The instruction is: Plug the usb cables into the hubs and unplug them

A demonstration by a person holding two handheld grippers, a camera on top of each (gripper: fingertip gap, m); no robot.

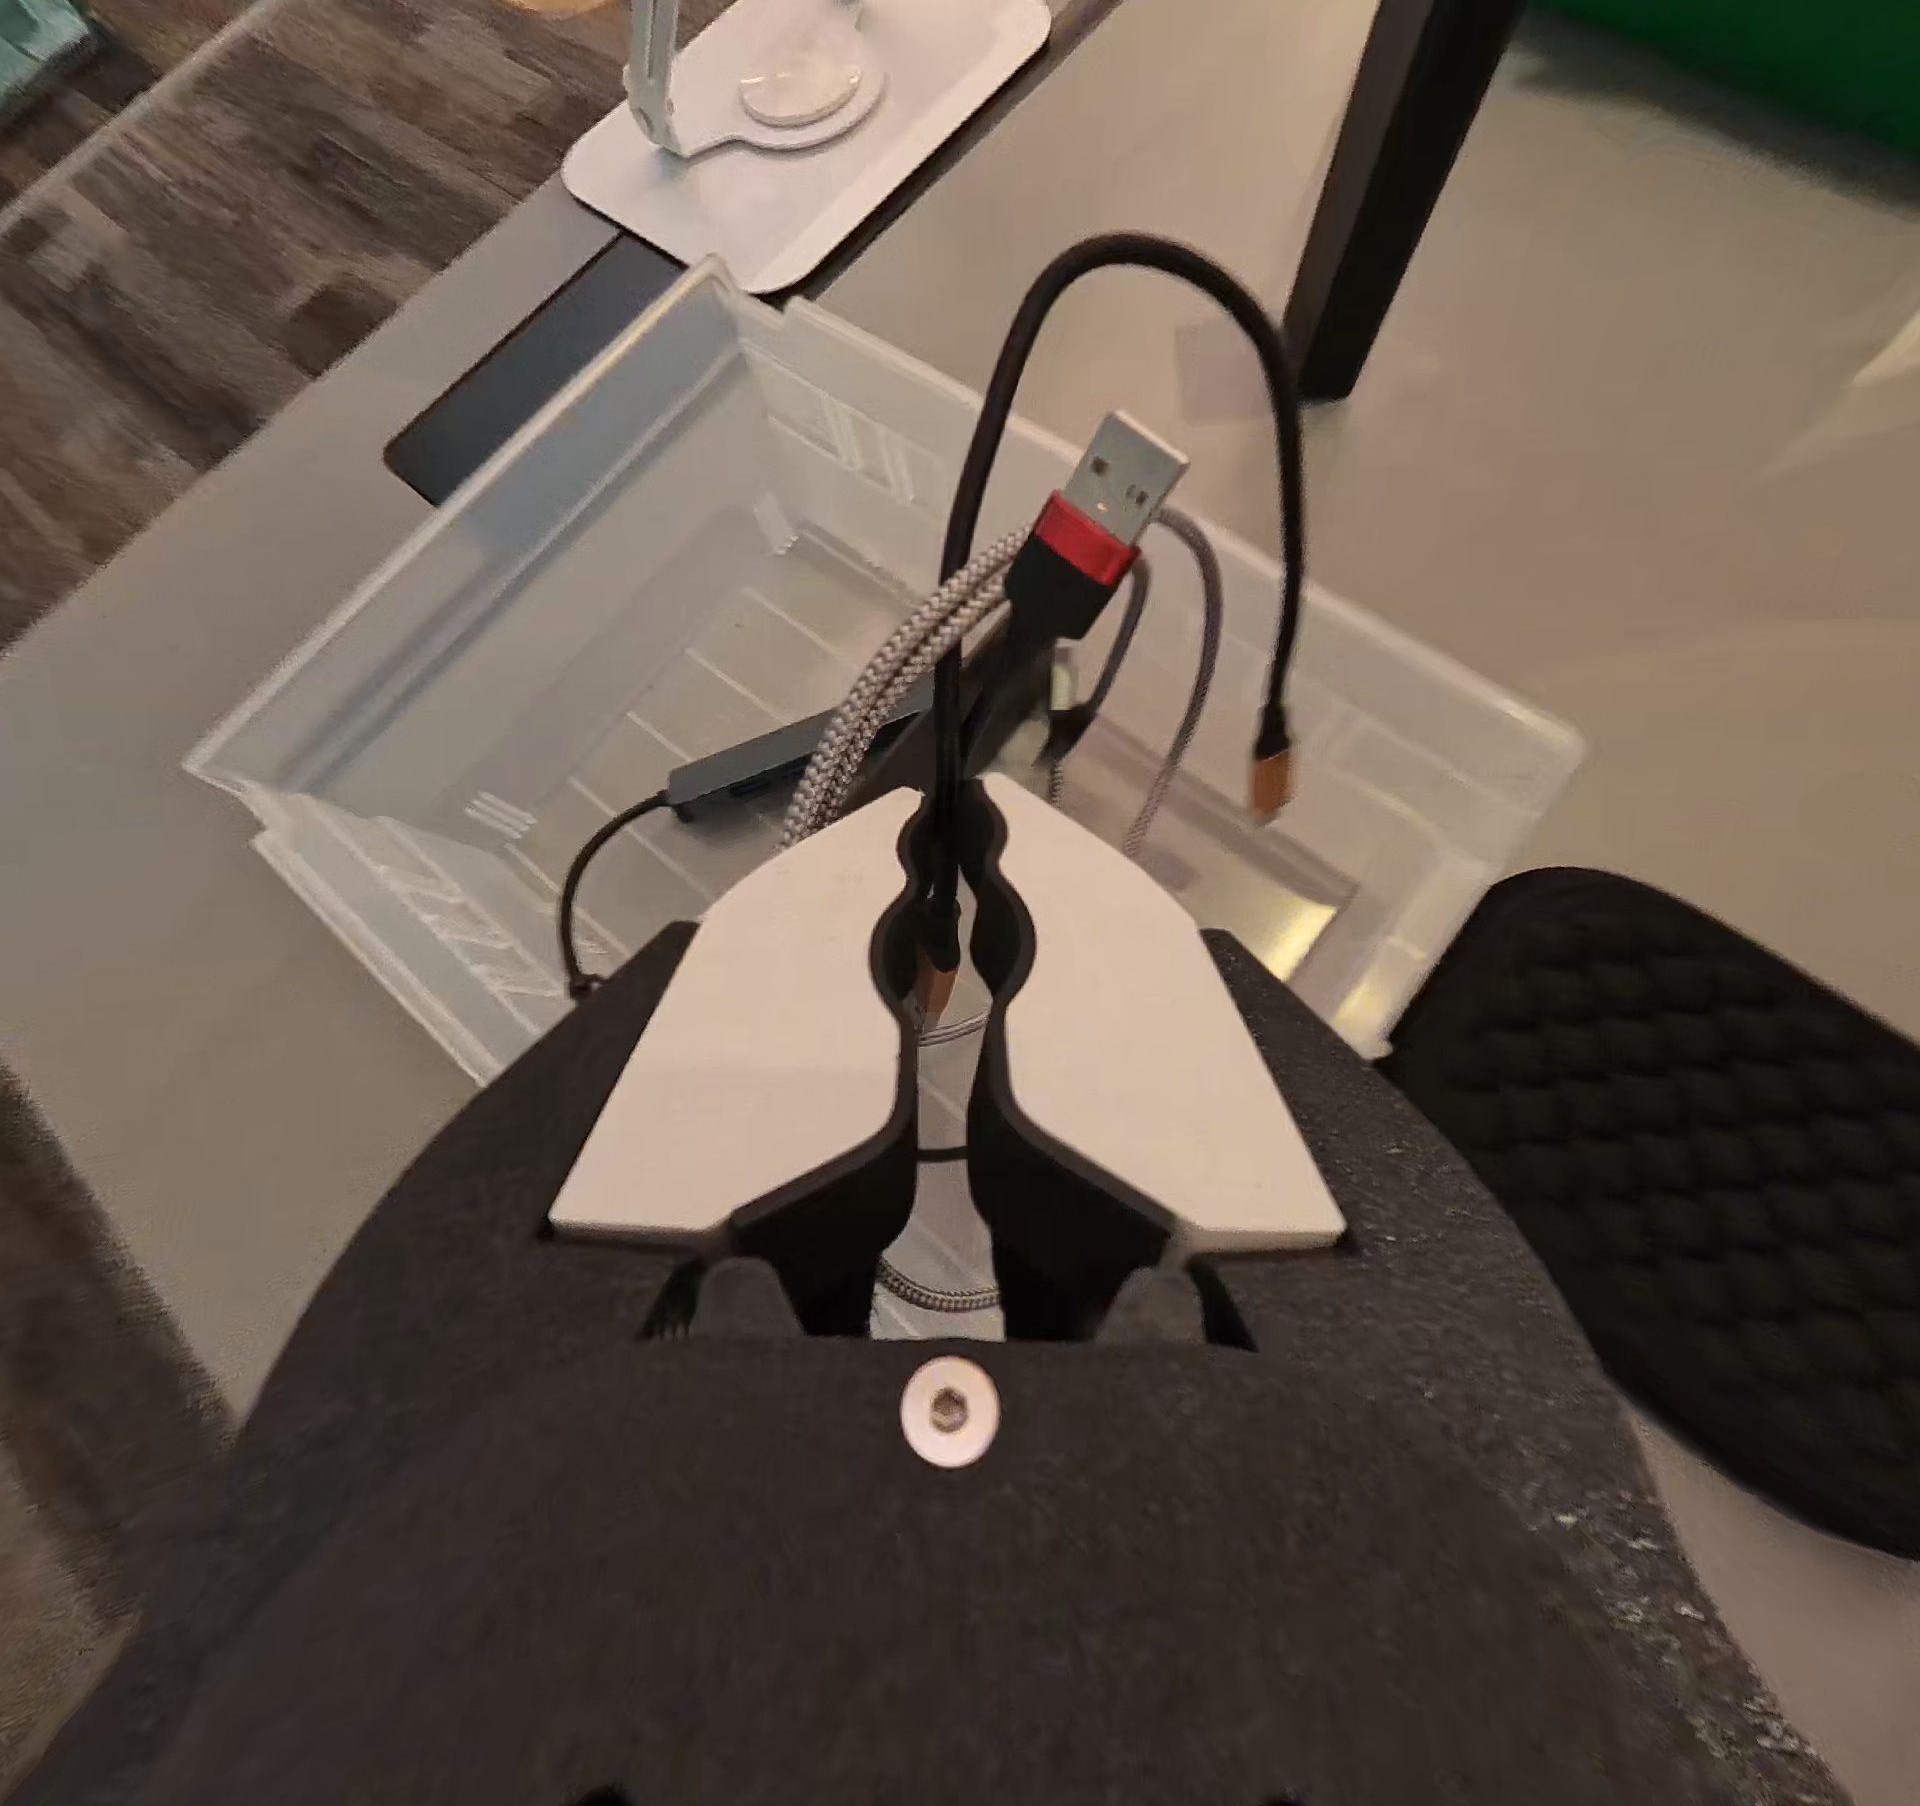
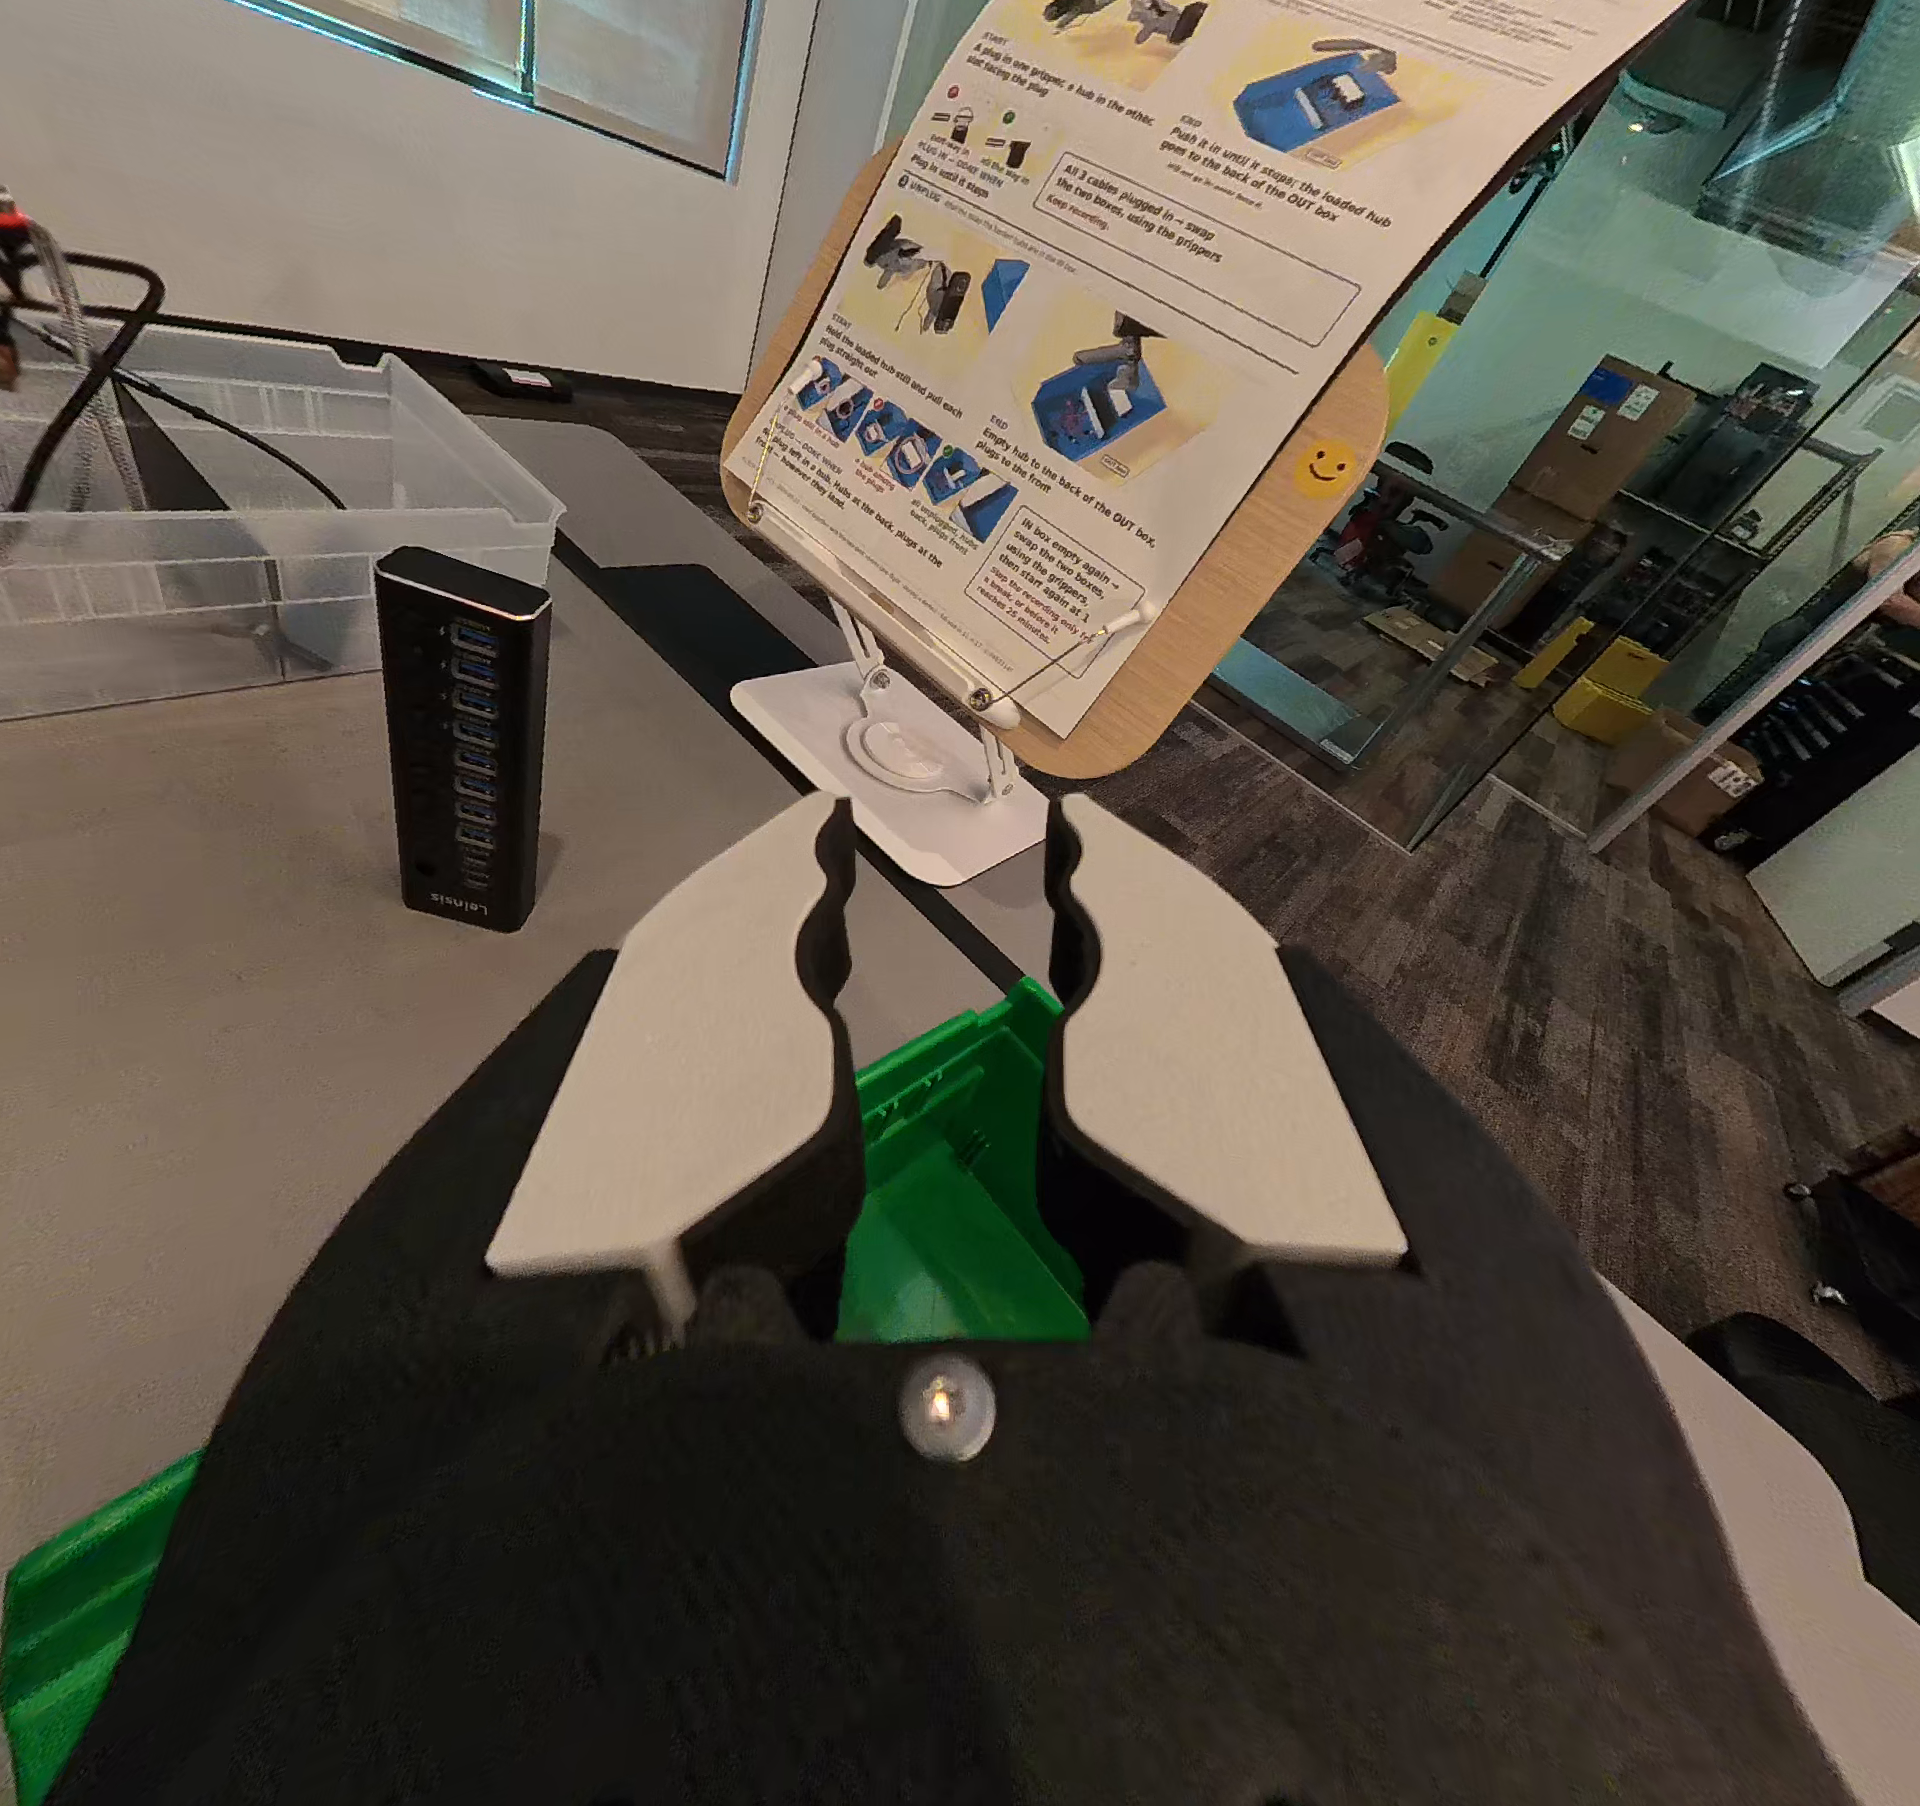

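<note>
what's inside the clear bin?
In the clear bin: a slim grey hub with its black lead. Held cables and the left gripper cover the rest of the floor.

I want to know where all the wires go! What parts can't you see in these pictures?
- Left wrist view: the left gripper is shut on the black cable; its own fingers hide where the grey braided cable runs.
- Left wrist view: the cables cover most of the slim grey hub in the clear bin.
- Right wrist view: the open right gripper hides most of the green bin.
</note>
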